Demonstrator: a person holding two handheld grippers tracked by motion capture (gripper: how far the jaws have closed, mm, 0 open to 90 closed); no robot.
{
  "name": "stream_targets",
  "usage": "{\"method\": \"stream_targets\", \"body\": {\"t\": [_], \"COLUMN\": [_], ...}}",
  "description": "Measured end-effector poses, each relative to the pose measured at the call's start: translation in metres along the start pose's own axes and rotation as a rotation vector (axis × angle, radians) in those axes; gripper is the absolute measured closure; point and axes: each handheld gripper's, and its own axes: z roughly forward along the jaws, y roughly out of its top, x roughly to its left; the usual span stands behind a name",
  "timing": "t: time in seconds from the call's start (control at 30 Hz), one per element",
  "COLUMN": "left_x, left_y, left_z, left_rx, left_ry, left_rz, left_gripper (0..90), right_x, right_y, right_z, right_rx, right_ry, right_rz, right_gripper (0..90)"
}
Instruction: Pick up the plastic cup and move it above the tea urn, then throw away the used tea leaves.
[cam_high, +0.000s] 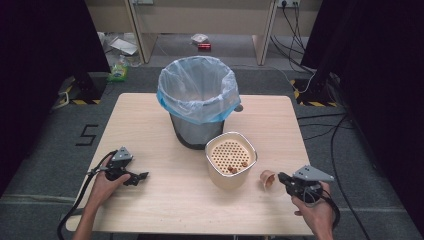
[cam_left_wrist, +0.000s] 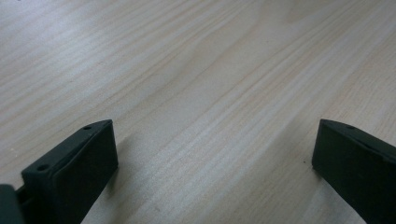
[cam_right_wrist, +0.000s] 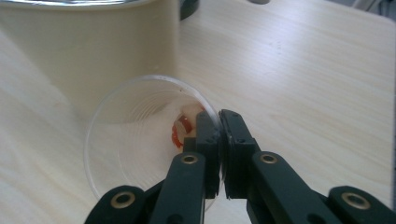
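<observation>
The table (cam_high: 165, 200) is a pale wood-grain slab with rounded corners. Toward its far side stands a round dark bin (cam_high: 197, 127) lined with a thin, crinkled blue plastic bag (cam_high: 197, 97). In front of the bin stands a cream container (cam_high: 230, 172), roughly square with rounded corners, fitted with a perforated insert on which a few small brown pieces (cam_high: 235, 167) lie. Just right of the container is a clear plastic cup (cam_right_wrist: 140, 135), thin-walled and ribbed, tipped on its side with reddish residue near its base. The right gripper (cam_right_wrist: 218, 154) is clamped on the cup's rim, one black jaw inside the wall and one outside. The left gripper (cam_left_wrist: 215, 154) rests near the table's left front, jaws spread wide with bare wood between them, well apart from the cup.
</observation>
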Motion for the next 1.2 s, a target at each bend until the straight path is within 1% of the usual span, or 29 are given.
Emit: {"method": "stream_targets", "body": {"t": [0.13, 0.2, 0.33, 0.4, 0.5, 0.53, 0.57, 0.6, 0.63, 0.67, 0.7, 0.73, 0.77, 0.83, 0.9, 0.97, 1.13, 1.2], "left_x": [0.0, 0.0, 0.0, 0.0, -0.002, -0.001, -0.003, -0.009, -0.016, -0.018, -0.017, -0.016, -0.016, -0.016, -0.016, -0.016, -0.016, -0.016], "left_y": [0.0, 0.0, 0.0, 0.0, 0.0, 0.001, 0.004, 0.006, 0.008, 0.008, 0.008, 0.008, 0.008, 0.008, 0.008, 0.008, 0.008, 0.008], "left_z": [0.0, 0.0, 0.0, 0.0, 0.0, 0.001, 0.005, 0.007, 0.008, 0.009, 0.009, 0.009, 0.009, 0.009, 0.009, 0.009, 0.009, 0.009], "left_rx": [0.0, 0.0, 0.0, 0.0, -0.002, -0.001, 0.0, -0.001, -0.001, -0.001, 0.0, -0.001, -0.001, -0.003, -0.001, -0.002, -0.002, -0.002], "left_ry": [0.0, 0.0, 0.0, 0.0, 0.006, 0.005, 0.027, 0.051, 0.023, -0.026, -0.037, -0.036, -0.035, -0.036, -0.037, -0.035, -0.035, -0.035], "left_rz": [0.0, 0.0, 0.0, 0.0, -0.005, -0.006, -0.025, -0.047, -0.02, 0.025, 0.034, 0.031, 0.031, 0.032, 0.034, 0.034, 0.034, 0.034], "left_gripper": [0.0, 0.0, 0.0, 0.0, 0.0, 0.0, 0.0, 0.0, 0.0, 0.0, 0.0, 0.0, 0.0, 0.0, 0.0, 0.0, 0.0, 0.0], "right_x": [-0.01, -0.014, -0.016, -0.015, -0.014, -0.015, -0.018, -0.022, -0.028, -0.035, -0.042, -0.047, -0.051, -0.054, -0.052, -0.049, -0.038, -0.032], "right_y": [0.004, 0.008, 0.017, 0.022, 0.028, 0.03, 0.035, 0.042, 0.049, 0.056, 0.062, 0.068, 0.074, 0.083, 0.088, 0.094, 0.11, 0.118], "right_z": [-0.002, -0.003, -0.007, -0.008, -0.004, 0.0, 0.004, 0.006, 0.006, 0.006, 0.006, 0.005, 0.005, 0.006, 0.01, 0.014, 0.015, 0.015], "right_rx": [-0.03, -0.046, -0.077, -0.091, -0.069, -0.043, -0.016, 0.002, 0.005, -0.003, -0.021, -0.023, -0.017, -0.008, -0.006, -0.003, -0.067, -0.102], "right_ry": [-0.039, -0.054, -0.075, -0.088, -0.091, -0.081, -0.077, -0.066, -0.04, -0.021, -0.007, -0.008, -0.019, -0.038, -0.053, -0.085, -0.129, -0.152], "right_rz": [0.013, 0.013, 0.007, -0.01, -0.032, -0.026, -0.011, 0.002, 0.023, 0.045, 0.061, 0.075, 0.071, 0.046, 0.039, 0.007, -0.032, -0.074], "right_gripper": [87.1, 87.1, 87.1, 87.1, 87.2, 87.3, 87.4, 87.4, 87.4, 87.4, 87.4, 87.4, 87.4, 87.4, 87.4, 87.3, 87.3, 87.3]}}
